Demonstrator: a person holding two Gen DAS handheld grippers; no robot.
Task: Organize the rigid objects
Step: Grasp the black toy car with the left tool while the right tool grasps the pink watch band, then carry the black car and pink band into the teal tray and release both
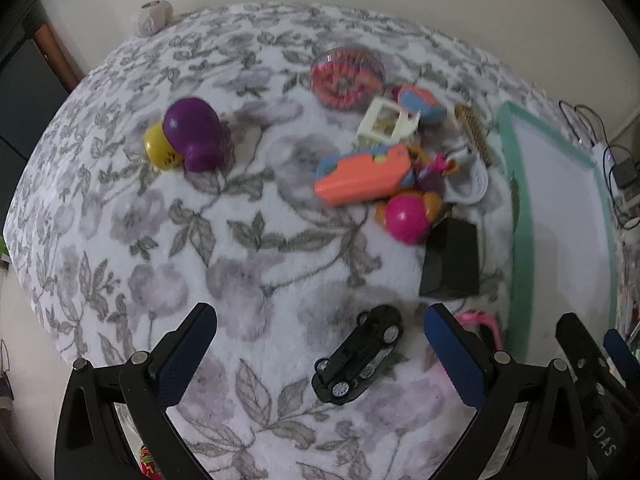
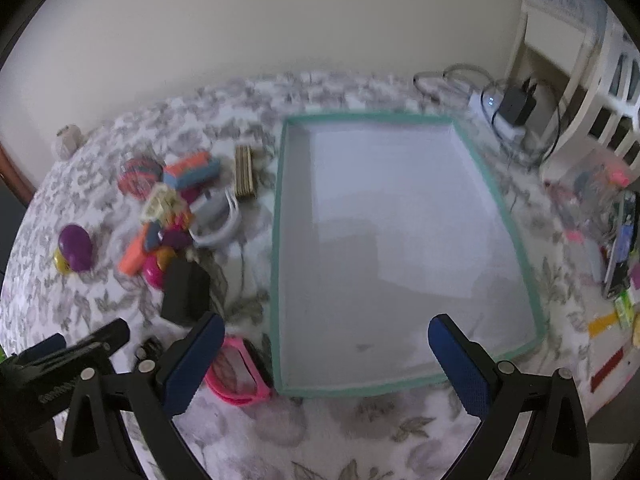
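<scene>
My left gripper is open above a black toy car lying on the floral blanket, the car between its blue pads. Farther off lie a purple and yellow toy, an orange toy, a pink ball, a black box and a round red toy. My right gripper is open over the near edge of a green-rimmed tray, which holds nothing. Pink glasses lie left of the tray.
A white headband-like piece and a wooden block sit between the toy pile and the tray. A power strip with a charger and cables lies behind the tray. Cluttered small items fill the right side.
</scene>
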